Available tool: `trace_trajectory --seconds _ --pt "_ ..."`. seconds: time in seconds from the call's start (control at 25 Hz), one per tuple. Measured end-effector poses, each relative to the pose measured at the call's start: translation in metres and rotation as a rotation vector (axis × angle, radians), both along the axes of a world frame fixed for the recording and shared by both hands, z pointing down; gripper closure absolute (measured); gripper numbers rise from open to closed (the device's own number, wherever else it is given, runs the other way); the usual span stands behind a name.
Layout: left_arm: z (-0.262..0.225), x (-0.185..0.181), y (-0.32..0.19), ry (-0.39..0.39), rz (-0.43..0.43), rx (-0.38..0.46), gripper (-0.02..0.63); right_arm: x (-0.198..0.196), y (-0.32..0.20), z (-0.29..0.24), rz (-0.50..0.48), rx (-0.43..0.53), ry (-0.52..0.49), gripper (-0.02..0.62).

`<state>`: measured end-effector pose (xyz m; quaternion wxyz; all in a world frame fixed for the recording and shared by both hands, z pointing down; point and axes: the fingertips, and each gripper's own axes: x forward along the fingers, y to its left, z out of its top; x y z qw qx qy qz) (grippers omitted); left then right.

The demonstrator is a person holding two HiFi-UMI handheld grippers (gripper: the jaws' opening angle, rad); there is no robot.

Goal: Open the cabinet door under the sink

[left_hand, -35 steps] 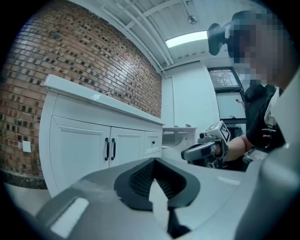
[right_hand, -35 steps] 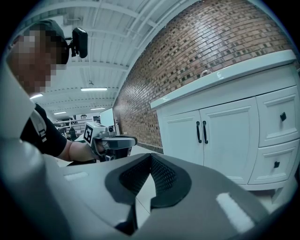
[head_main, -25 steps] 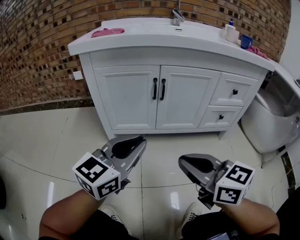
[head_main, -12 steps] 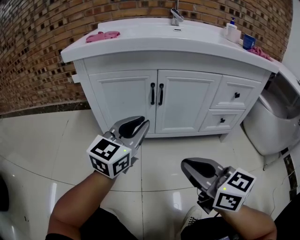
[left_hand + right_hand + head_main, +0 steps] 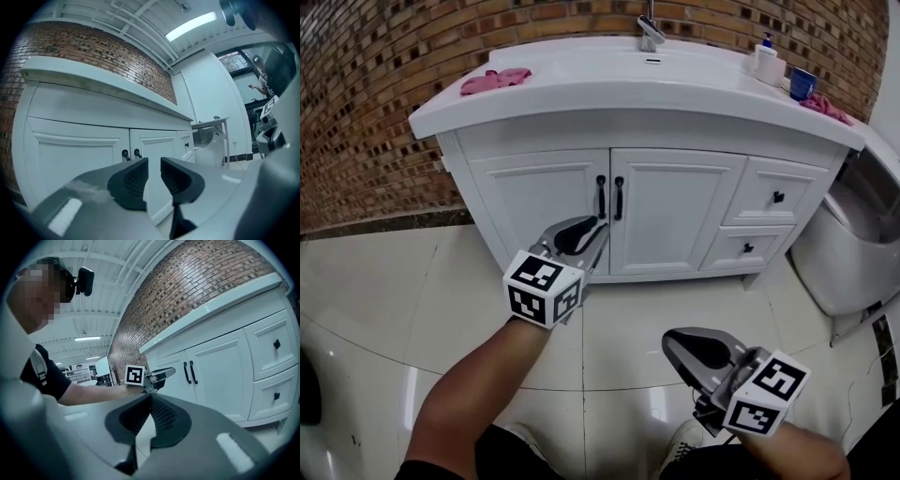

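The vanity cabinet [image 5: 628, 141] has two doors, both closed: left door [image 5: 534, 211] and right door [image 5: 675, 216]. Two black vertical handles [image 5: 601, 197] sit side by side at the centre seam. Right of the doors are two drawers [image 5: 773, 183], each with one black knob.

The left gripper [image 5: 581, 230] is near the doors, below the handles and not touching them. Its jaws have just been opening and stand apart with nothing between them. The right gripper [image 5: 675, 339] is nearer the person and to the right, well apart from the cabinet. It is clenched, tips meeting, and empty.

Nothing stands between the left gripper and the handles. A toilet [image 5: 853, 253] stands just right of the cabinet, and a brick wall [image 5: 366, 103] rises behind it.

Only the head view shows the countertop [image 5: 581, 84]:
- one faucet [image 5: 649, 33]
- two pink cloths [image 5: 495, 80]
- one soap bottle [image 5: 765, 61]
- one blue cup [image 5: 802, 82]

Only the right gripper view shows the left gripper from the side. Only the left gripper view shows a ceiling light [image 5: 190, 26].
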<state>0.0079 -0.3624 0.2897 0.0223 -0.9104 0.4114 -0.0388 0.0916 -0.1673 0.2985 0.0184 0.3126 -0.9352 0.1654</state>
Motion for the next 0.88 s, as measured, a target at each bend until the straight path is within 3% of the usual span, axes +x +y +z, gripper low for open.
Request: trace_trajectory --seconds 0.24,0.48,0.88 --pt "0.020 0.000 -0.032 -0.011 -0.048 -0.030 0.505 0.016 -0.011 -0.002 0.018 0.013 0.004 0.588" --pt "0.035 -0.008 -0.069 -0.016 -0.108 -0.054 0.486 0.035 -0.019 -0.019 0.038 0.092 0.023 0.588" --pt "0.041 0.001 -0.105 0.010 -0.134 -0.108 0.494 0.043 -0.022 -0.009 0.028 0.051 0.016 0.588"
